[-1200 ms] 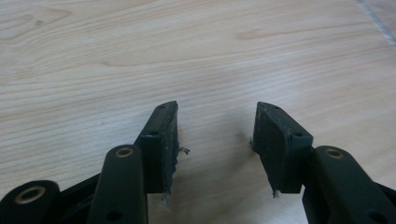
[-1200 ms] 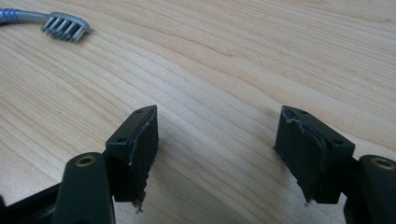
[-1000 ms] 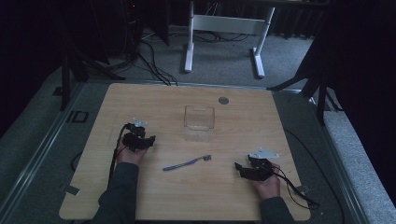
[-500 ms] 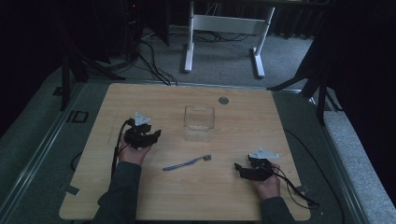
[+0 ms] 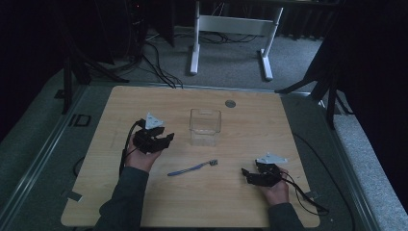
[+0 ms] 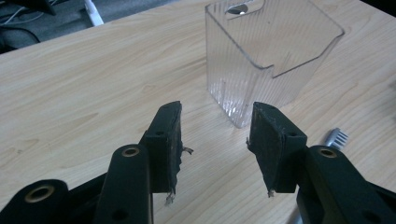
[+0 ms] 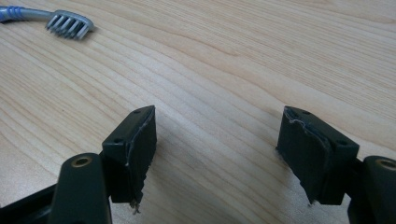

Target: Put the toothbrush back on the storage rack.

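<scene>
— Can you read any lettering, label or number on anything here?

— No, nothing you could read. The clear container (image 5: pixel 205 126) carries no print, and the round disc (image 5: pixel 230 103) just beyond that container on the table (image 5: pixel 144 202) is too small to make out.

Your work surface is a light wooden table (image 5: pixel 144 202), rounded corners, sitting on grey carpeted floor (image 5: pixel 29 144). On it you've got a clear ribbed plastic container (image 5: pixel 205 126), upright, open top, just behind centre. A blue-handled toothbrush (image 5: pixel 192 168) lies flat in front of it, apart from it, bristle head towards your right. A small round grey disc (image 5: pixel 230 103) sits near the far edge, behind the container. A bit of tape (image 5: pixel 73 196) sticks at the near-left edge.
</scene>
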Available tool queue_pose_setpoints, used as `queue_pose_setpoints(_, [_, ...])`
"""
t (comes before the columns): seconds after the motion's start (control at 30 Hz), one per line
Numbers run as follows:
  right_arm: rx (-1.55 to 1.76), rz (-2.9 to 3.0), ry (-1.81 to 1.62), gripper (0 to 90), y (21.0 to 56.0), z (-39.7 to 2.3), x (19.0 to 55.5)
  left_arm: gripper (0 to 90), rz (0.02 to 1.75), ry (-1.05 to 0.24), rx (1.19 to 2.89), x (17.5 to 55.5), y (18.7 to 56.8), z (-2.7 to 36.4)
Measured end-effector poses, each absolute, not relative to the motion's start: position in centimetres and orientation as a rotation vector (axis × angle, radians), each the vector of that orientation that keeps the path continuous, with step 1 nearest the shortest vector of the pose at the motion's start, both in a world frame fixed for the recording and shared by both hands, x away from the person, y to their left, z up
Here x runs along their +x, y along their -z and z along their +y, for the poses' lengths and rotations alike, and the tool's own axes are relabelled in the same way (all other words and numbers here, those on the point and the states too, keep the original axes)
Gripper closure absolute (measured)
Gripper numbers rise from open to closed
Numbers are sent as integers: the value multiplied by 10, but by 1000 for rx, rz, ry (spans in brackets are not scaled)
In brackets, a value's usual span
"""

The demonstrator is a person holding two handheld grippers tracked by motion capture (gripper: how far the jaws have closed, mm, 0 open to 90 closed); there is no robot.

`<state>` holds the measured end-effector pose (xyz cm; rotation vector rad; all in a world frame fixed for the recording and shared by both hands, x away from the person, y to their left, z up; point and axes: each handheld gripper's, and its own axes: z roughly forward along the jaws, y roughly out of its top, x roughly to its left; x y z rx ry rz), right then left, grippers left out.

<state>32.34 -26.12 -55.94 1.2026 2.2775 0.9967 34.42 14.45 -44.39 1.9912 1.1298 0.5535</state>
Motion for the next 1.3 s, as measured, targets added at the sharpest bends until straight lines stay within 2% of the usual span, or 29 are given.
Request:
queue_pose_setpoints(0.73, [1202, 2277, -997, 279, 559, -261, 324, 582, 1041, -444, 2064, 337, 427, 133])
queue_pose_setpoints(1.3, [1198, 2280, -997, 279, 559, -261, 325, 555, 983, -436, 2158, 334, 438, 114])
